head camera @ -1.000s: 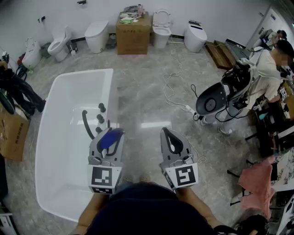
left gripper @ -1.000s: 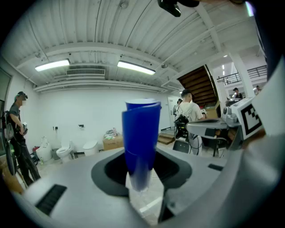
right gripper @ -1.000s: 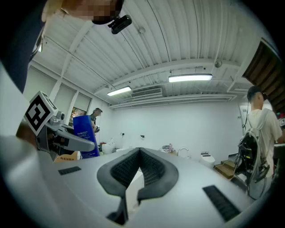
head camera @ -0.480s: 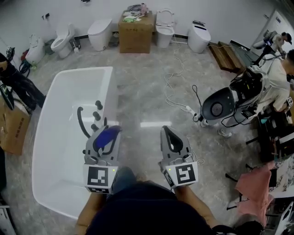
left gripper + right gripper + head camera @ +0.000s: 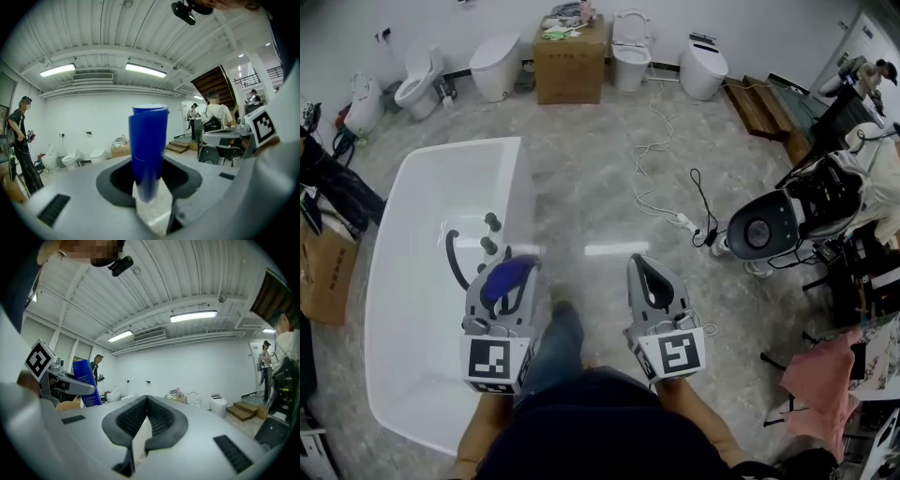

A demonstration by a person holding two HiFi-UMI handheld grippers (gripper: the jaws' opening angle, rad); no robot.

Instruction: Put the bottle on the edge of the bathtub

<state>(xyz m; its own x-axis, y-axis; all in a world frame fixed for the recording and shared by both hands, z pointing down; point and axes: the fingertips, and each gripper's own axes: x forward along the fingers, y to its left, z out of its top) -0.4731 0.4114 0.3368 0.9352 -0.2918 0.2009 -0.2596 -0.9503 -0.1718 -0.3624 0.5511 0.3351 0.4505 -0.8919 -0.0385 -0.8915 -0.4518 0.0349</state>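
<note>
A blue bottle [image 5: 508, 277] stands between the jaws of my left gripper [image 5: 517, 267], which is shut on it. It hangs over the right rim of the white bathtub [image 5: 521, 178], just in front of the taps [image 5: 490, 232] and the black hose [image 5: 450, 259]. In the left gripper view the bottle [image 5: 149, 136] stands upright and fills the gap of that gripper [image 5: 149, 161]. My right gripper [image 5: 640, 265] is over the floor to the right of the tub, its tips closed together with nothing in them [image 5: 146, 399]. Its camera also shows the bottle [image 5: 87, 383] off to the left.
Several toilets [image 5: 495, 66] and a cardboard box [image 5: 569, 54] line the back wall. A white cable [image 5: 654, 183] trails across the stone floor to a rounded white machine [image 5: 761, 225]. Wooden steps [image 5: 759, 105] are at the back right. A person's dark sleeve [image 5: 328, 178] is left of the tub.
The left gripper with the bottle has drifted left, over the tub's right rim by the taps. The right gripper has kept its place in the view. A leg now shows between the grippers.
</note>
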